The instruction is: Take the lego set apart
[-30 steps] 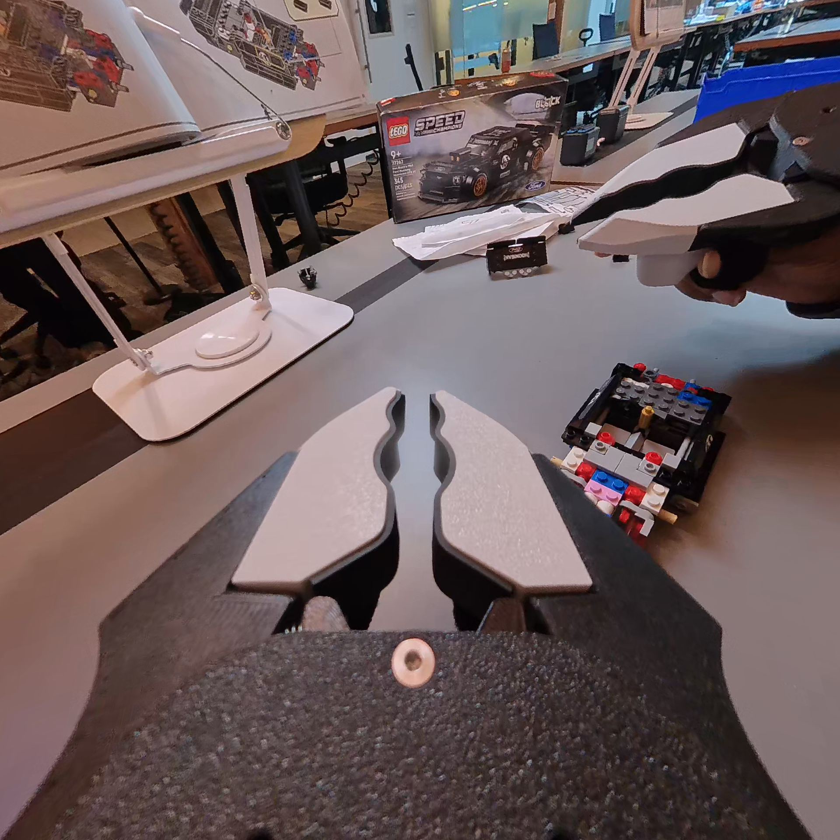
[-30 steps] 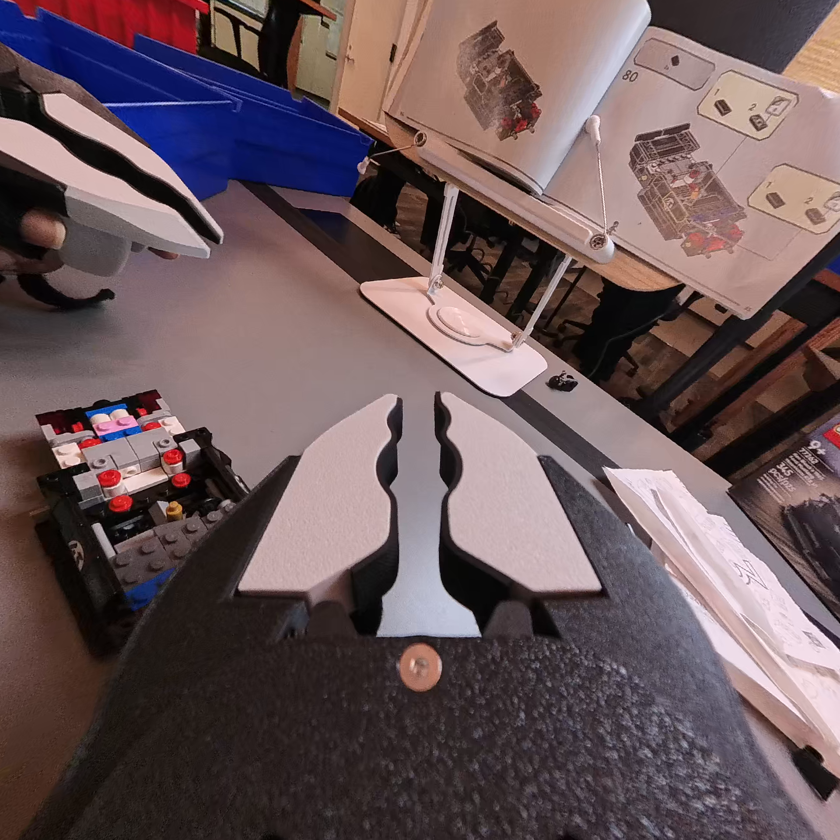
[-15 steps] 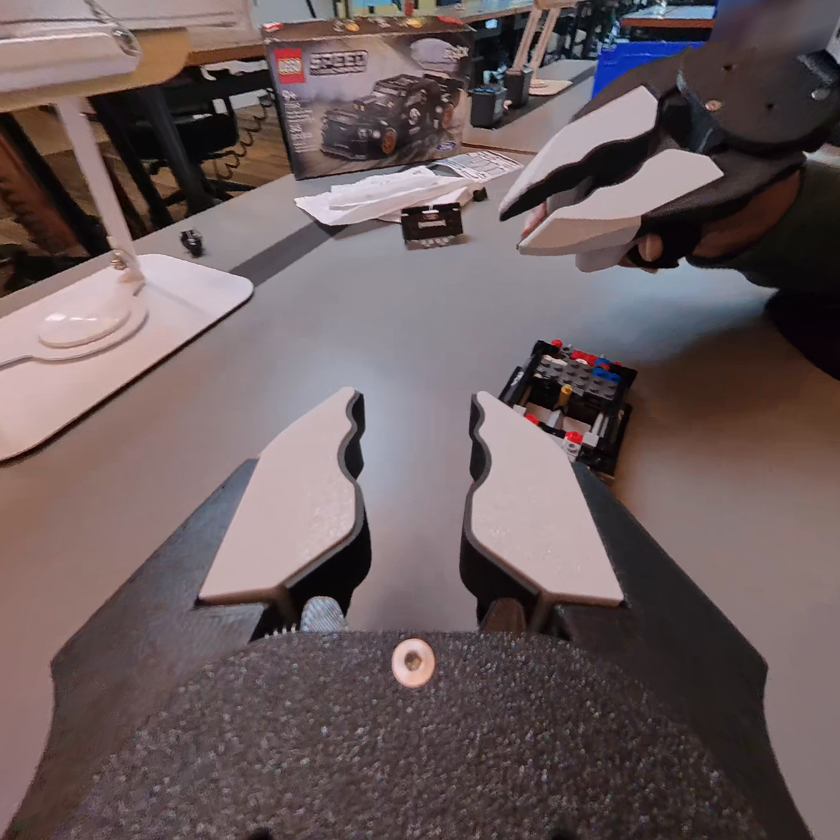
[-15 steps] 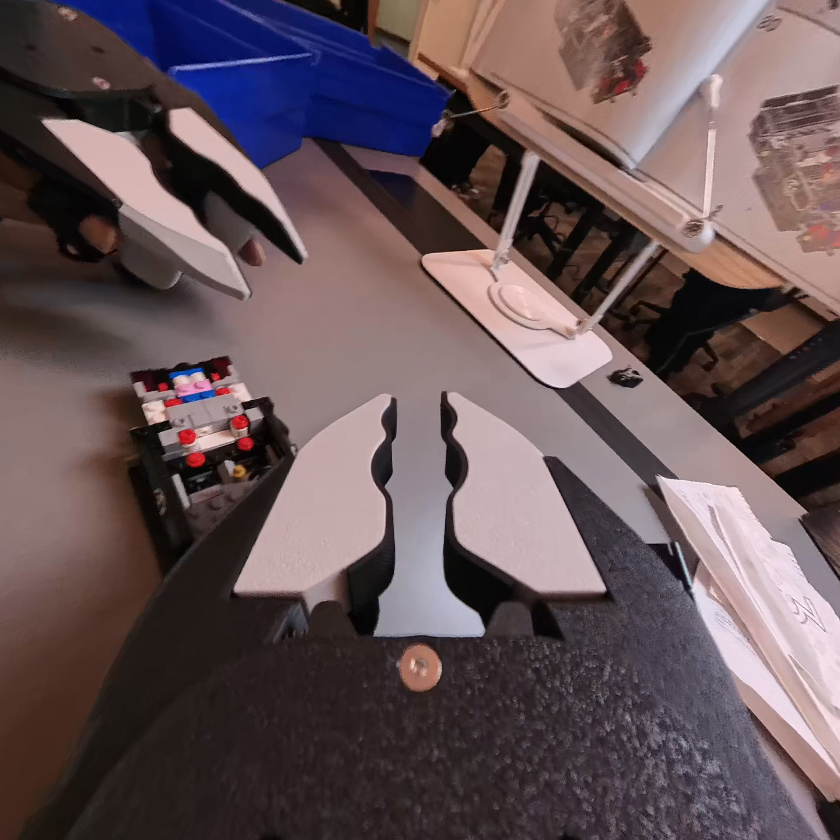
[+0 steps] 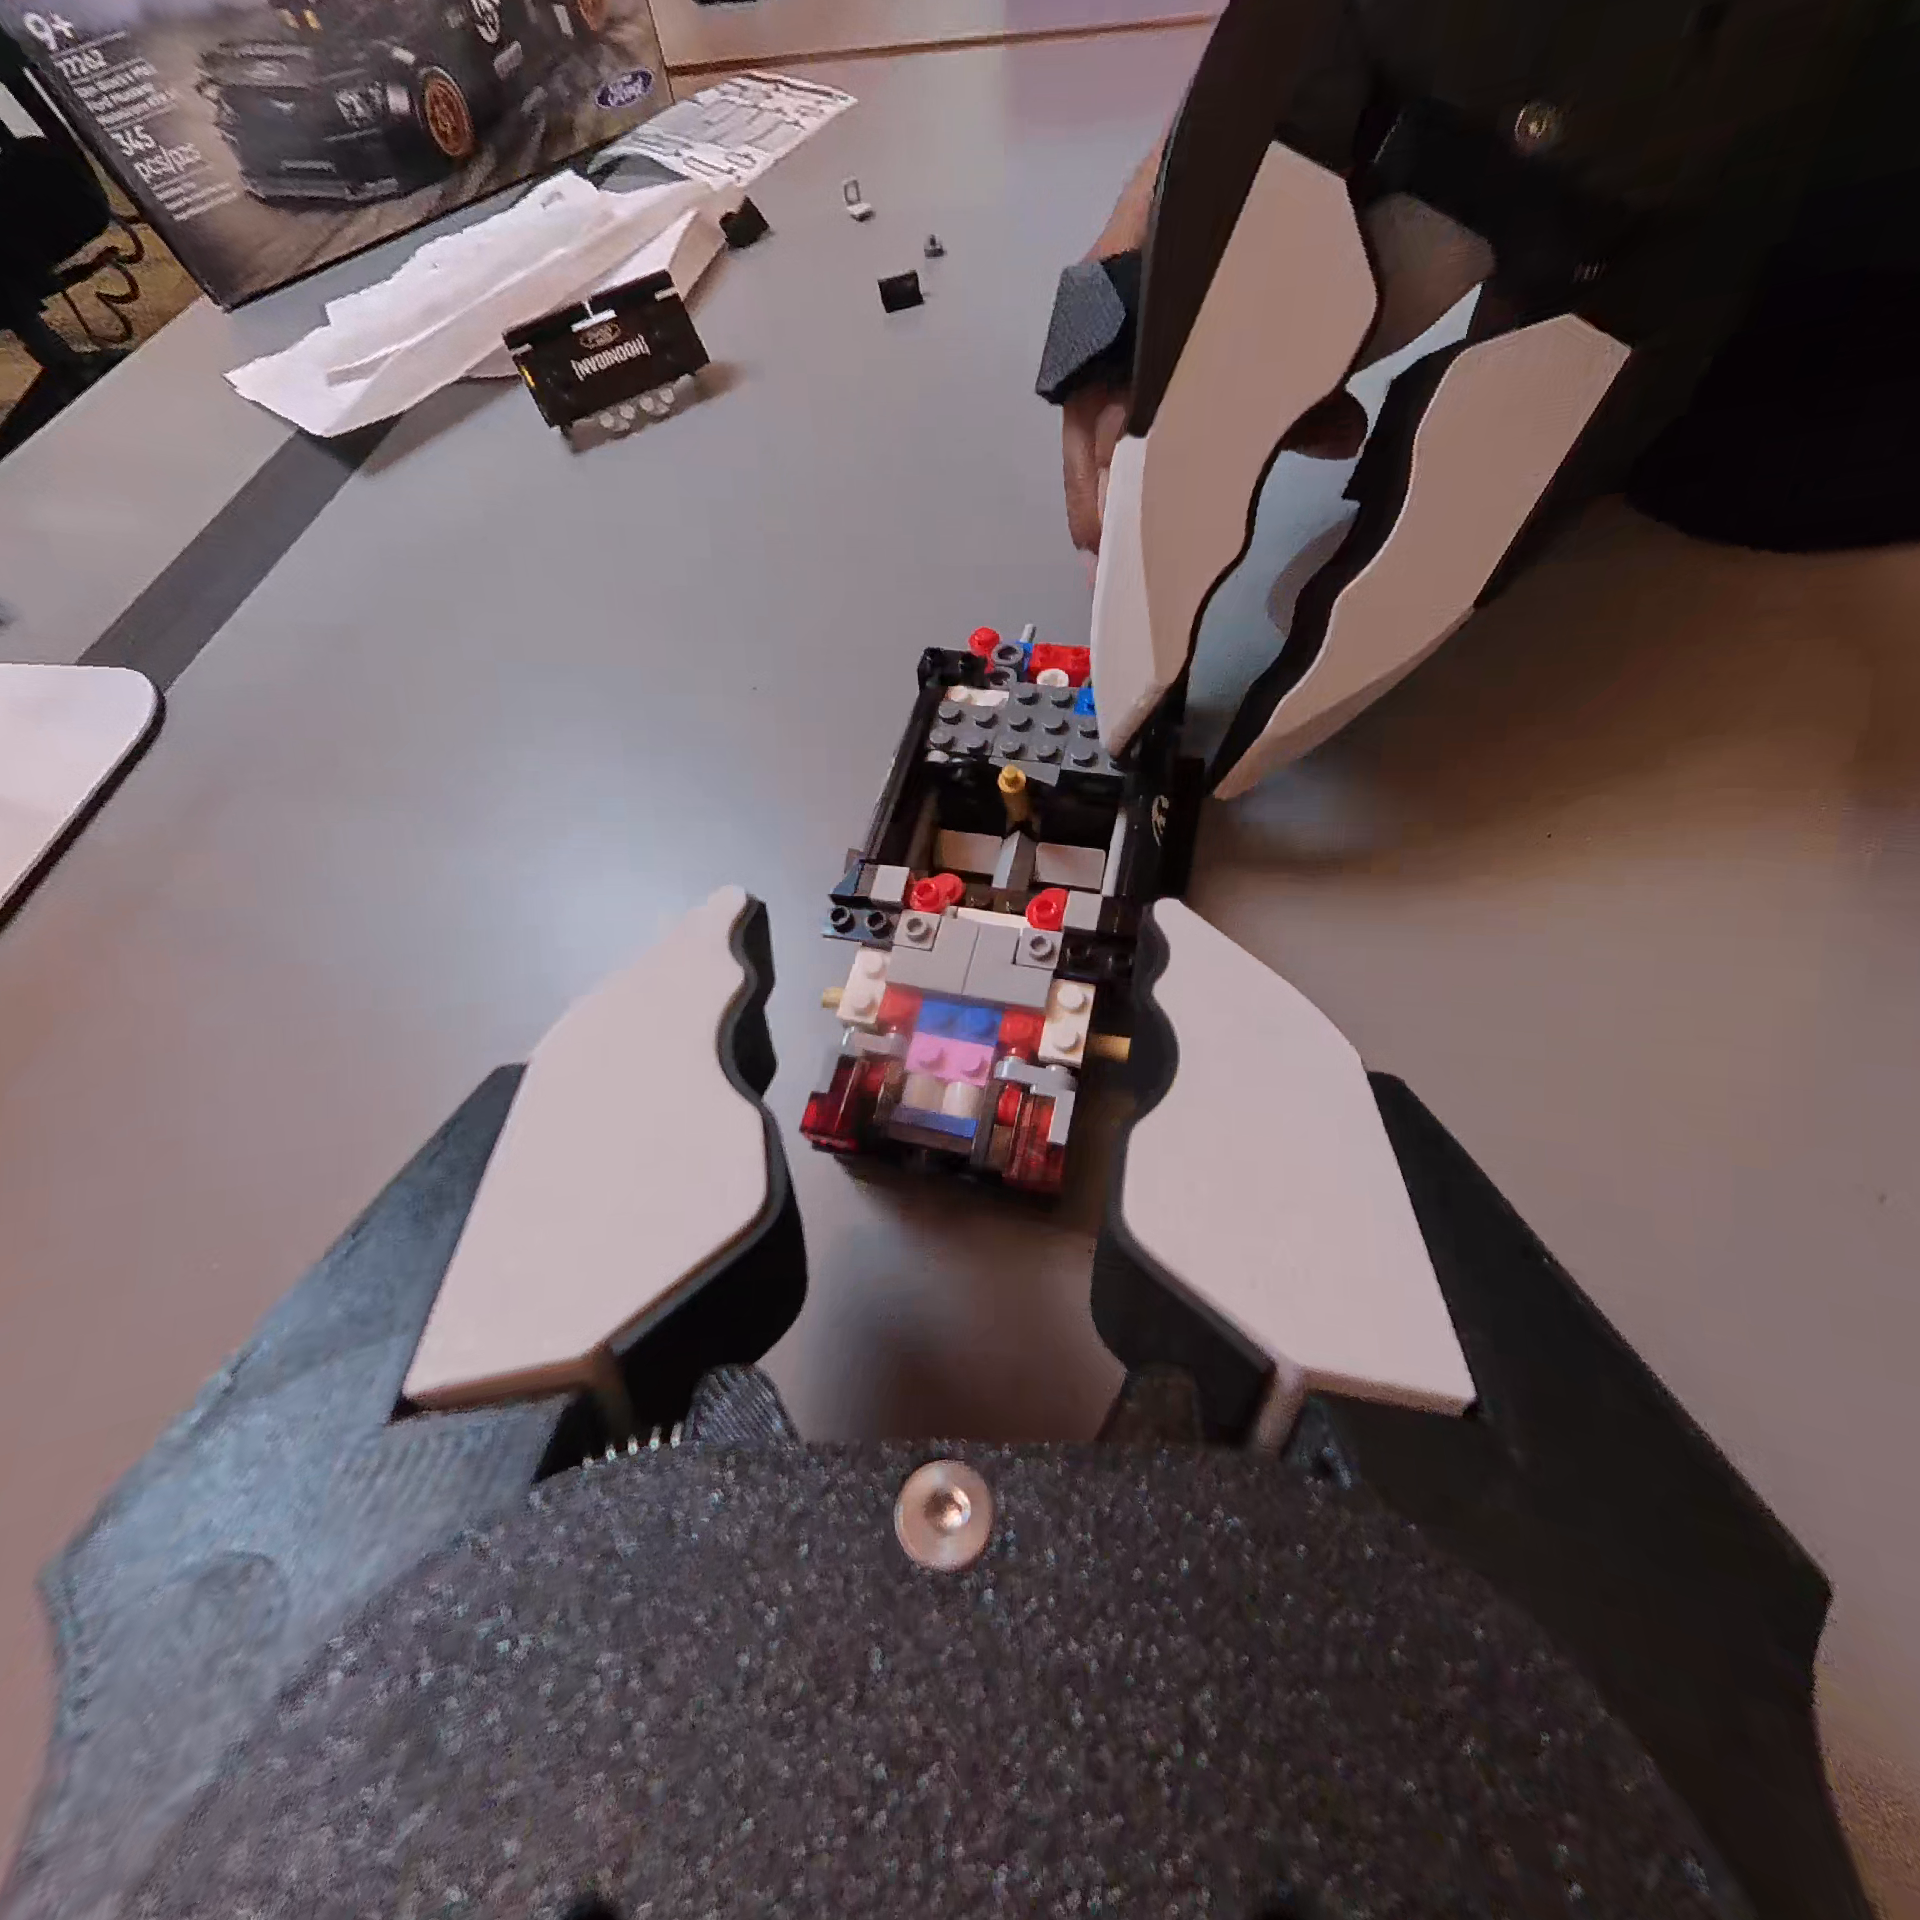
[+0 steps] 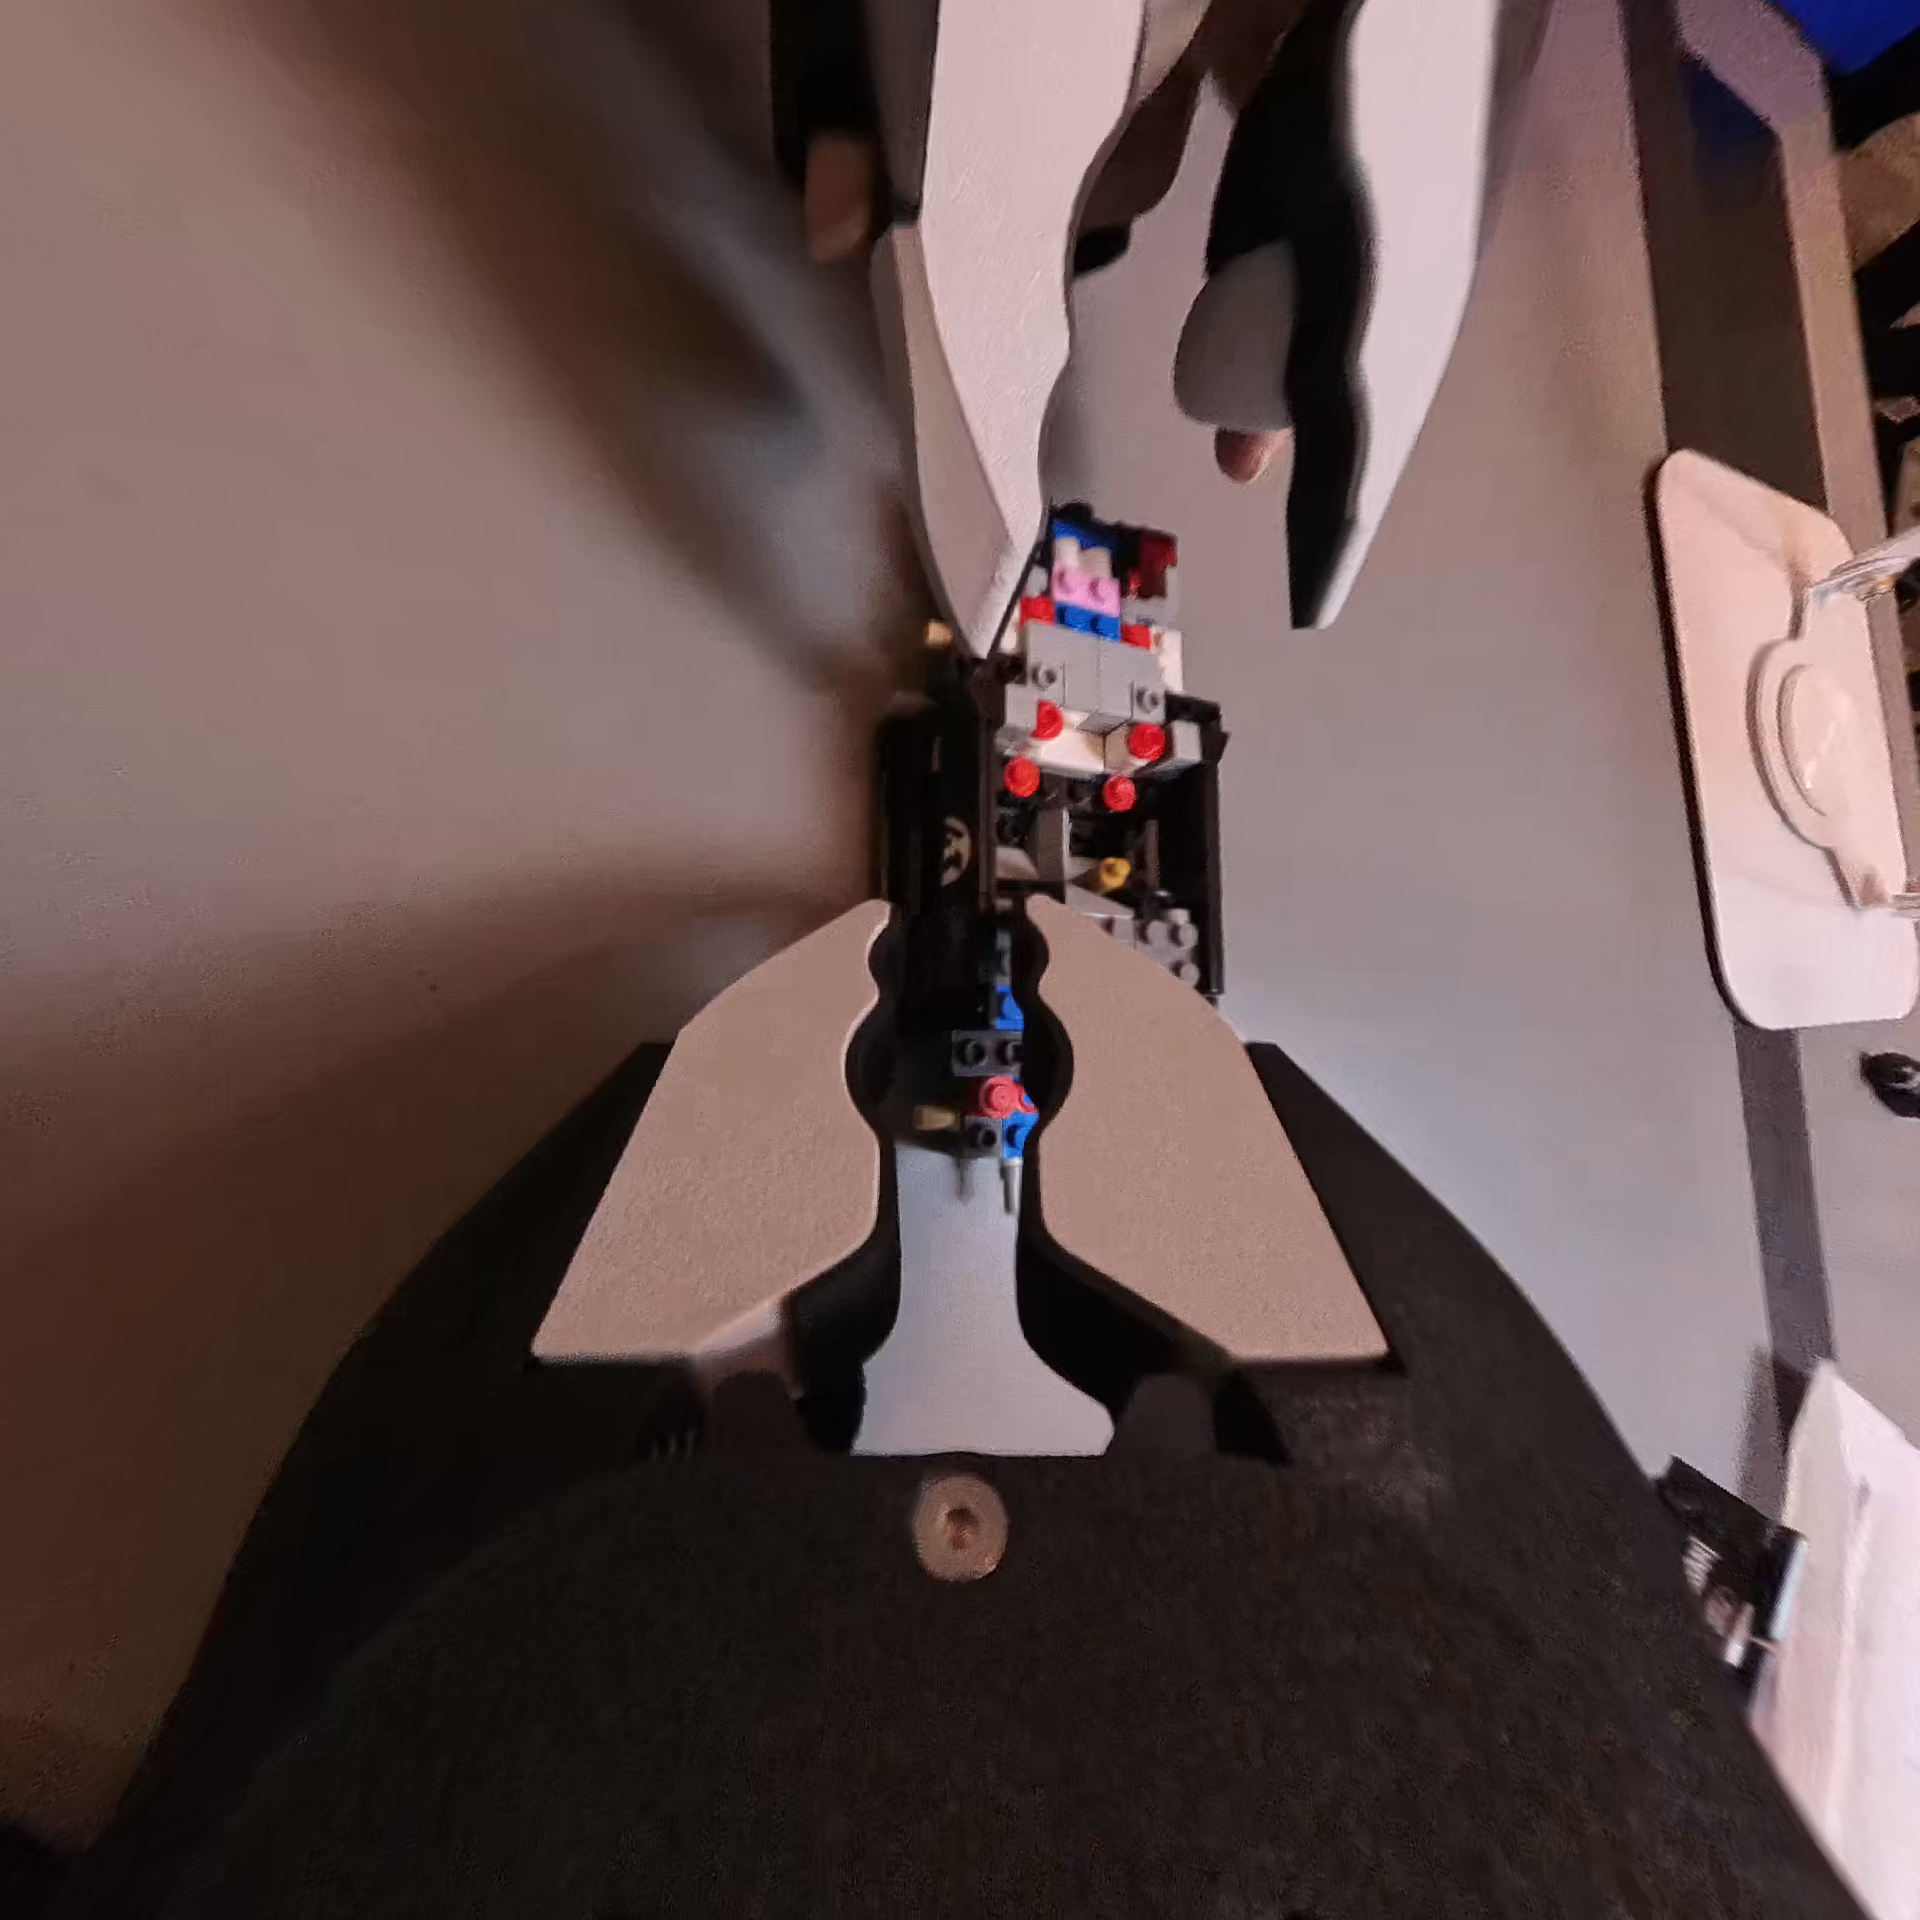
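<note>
One lego car (image 5: 997, 914) mid-frame; left gripper (image 5: 951, 925) jaws wide, empty; right gripper (image 6: 956, 925) jaws straddle its black side wall, contact unclear.

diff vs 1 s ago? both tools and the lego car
Both tools came down onto the lego car. The left tool opened wide and now brackets the car's near end, not yet gripping. The right tool swung in from above and straddles the black side wall at the far end; whether it clamps is unclear. The car is in the same spot on the table; box and papers unmoved.
</note>
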{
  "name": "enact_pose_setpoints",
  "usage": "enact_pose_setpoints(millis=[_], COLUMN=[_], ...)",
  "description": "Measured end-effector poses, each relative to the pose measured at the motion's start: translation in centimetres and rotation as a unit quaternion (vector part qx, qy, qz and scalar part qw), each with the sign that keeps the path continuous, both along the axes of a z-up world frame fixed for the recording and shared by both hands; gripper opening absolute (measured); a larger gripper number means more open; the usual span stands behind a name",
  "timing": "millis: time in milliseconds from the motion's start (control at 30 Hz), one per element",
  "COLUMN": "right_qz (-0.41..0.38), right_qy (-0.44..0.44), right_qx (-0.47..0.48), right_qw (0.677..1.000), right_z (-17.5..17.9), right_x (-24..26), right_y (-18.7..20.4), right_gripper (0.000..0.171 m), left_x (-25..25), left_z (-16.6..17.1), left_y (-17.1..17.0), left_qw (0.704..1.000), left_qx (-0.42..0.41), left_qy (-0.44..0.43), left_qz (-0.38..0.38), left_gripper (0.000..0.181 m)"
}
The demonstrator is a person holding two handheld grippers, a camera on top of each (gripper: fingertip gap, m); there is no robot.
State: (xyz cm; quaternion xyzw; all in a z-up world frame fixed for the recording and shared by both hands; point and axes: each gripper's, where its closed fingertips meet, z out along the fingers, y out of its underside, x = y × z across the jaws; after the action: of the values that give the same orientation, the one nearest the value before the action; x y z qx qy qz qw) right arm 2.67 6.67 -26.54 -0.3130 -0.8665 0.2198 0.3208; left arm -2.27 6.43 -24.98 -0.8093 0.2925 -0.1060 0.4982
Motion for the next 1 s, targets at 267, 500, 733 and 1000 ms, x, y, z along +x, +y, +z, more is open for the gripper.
enact_pose_setpoints(millis=[267,500,733,1000], right_qz=[0.008,0.016,0.005,-0.008], right_qy=[0.069,0.152,0.147,0.137], right_qx=[0.152,0.224,0.156,0.084], right_qw=[0.986,0.963,0.977,0.987], right_z=[-0.1,0.1,0.3,0.5], right_x=[-0.4,-0.9,-1.0,-1.0], right_y=[1.1,0.9,0.2,-0.1], right_gripper=[0.016,0.013,0.010,0.010], left_x=[0.8,1.7,1.9,1.9], left_z=[-1.5,-2.1,-2.2,-2.0], left_y=[0.7,1.3,1.3,1.1], left_qw=[0.997,0.995,0.996,0.996], left_qx=[-0.008,-0.020,-0.020,-0.017], left_qy=[0.070,0.093,0.091,0.081], left_qz=[0.019,0.018,0.015,0.013], left_gripper=[0.074,0.074,0.066,0.065])
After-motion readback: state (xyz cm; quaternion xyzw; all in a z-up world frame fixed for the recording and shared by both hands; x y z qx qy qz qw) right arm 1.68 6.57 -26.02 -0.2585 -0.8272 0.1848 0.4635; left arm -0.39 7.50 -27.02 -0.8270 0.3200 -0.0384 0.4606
